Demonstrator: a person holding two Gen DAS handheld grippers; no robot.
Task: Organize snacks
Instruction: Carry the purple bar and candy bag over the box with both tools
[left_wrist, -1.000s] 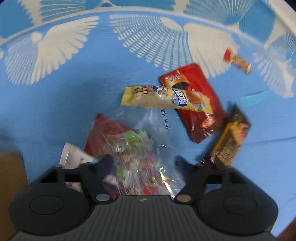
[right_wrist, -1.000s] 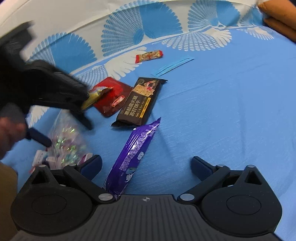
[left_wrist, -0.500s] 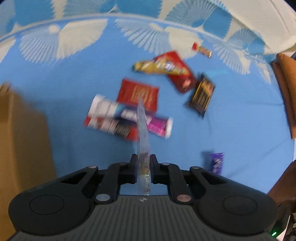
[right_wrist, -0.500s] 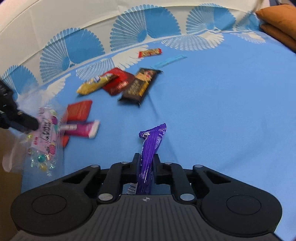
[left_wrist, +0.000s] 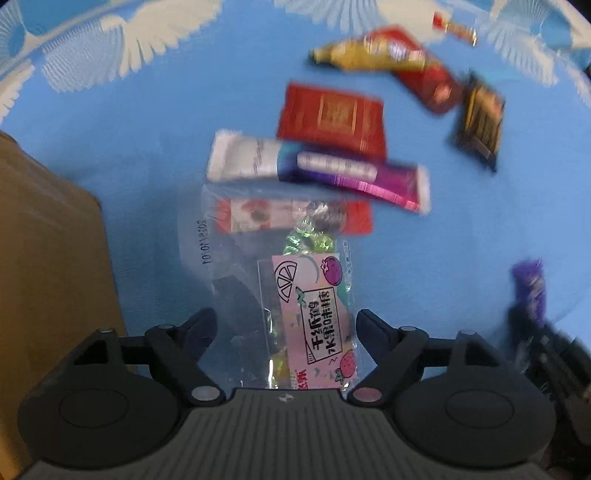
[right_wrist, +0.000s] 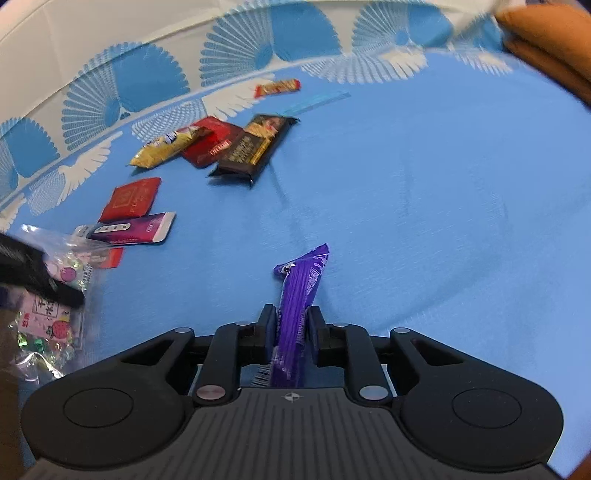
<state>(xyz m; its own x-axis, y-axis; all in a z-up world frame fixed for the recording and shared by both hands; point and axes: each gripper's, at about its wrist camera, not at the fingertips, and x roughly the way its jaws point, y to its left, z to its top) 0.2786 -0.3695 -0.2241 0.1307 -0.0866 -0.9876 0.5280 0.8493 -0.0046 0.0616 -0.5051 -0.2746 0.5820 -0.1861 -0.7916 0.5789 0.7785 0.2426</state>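
My left gripper (left_wrist: 286, 325) is open, with a clear candy bag with a pink label (left_wrist: 314, 325) lying loose between its fingers. The same bag shows at the left edge of the right wrist view (right_wrist: 51, 314). My right gripper (right_wrist: 291, 325) is shut on a purple snack bar (right_wrist: 299, 291) and holds it above the blue cloth; the bar also shows in the left wrist view (left_wrist: 530, 288). On the cloth lie a red packet (left_wrist: 332, 118), a white and magenta bar (left_wrist: 317, 170), a yellow pack (right_wrist: 166, 147), a dark red pouch (right_wrist: 210, 144) and a dark chocolate bar (right_wrist: 251, 147).
A brown cardboard box (left_wrist: 48, 258) stands at the left beside the candy bag. A small red candy (right_wrist: 277, 86) and a blue strip (right_wrist: 317, 101) lie far back. An orange cushion (right_wrist: 546, 44) sits at the far right. The blue cloth (right_wrist: 424, 184) covers the surface.
My left gripper was shut on the candy bag half a second ago; it has opened and the bag lies loose near the box. My right gripper closed on the purple bar and lifted it.
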